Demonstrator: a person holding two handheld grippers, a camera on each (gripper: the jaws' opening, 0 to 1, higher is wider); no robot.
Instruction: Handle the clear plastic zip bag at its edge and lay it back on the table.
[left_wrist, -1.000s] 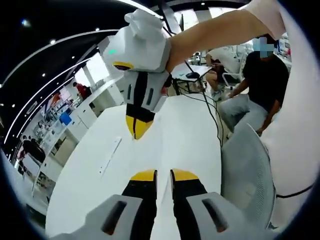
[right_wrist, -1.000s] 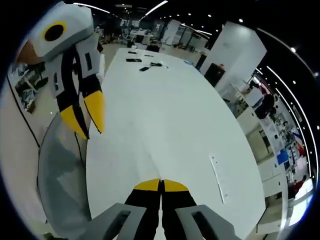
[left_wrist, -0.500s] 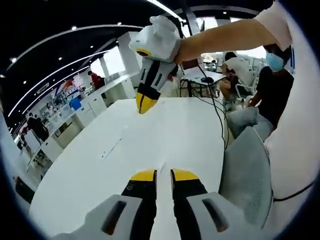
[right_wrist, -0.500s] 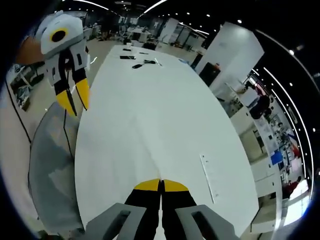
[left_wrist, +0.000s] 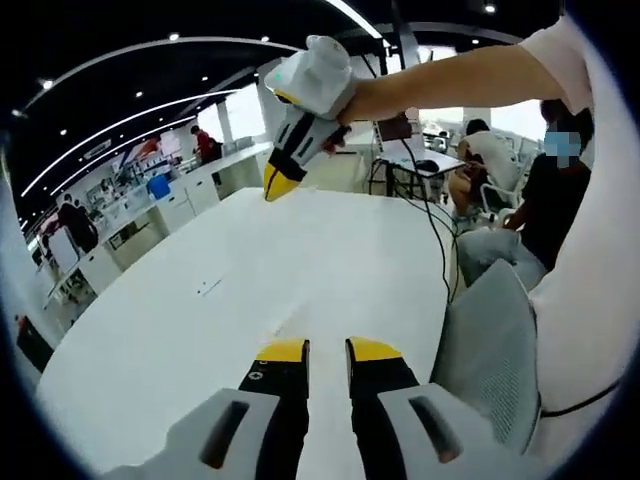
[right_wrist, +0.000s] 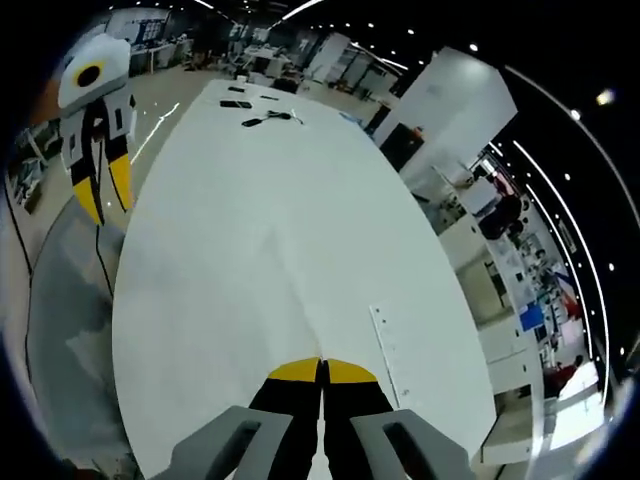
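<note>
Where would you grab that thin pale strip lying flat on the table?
Probably the near short end of the strip, right tool sliding in low along the table. It lies flat, pointing away from that tool, so only an end edge offers a pinch. Its jaws are shut; open them first.

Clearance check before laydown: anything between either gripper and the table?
Nothing visible stands on the table ahead of the right gripper or left gripper. A thin strip lies flat to one side, and small items lie far off. Bag not discernible.
</note>
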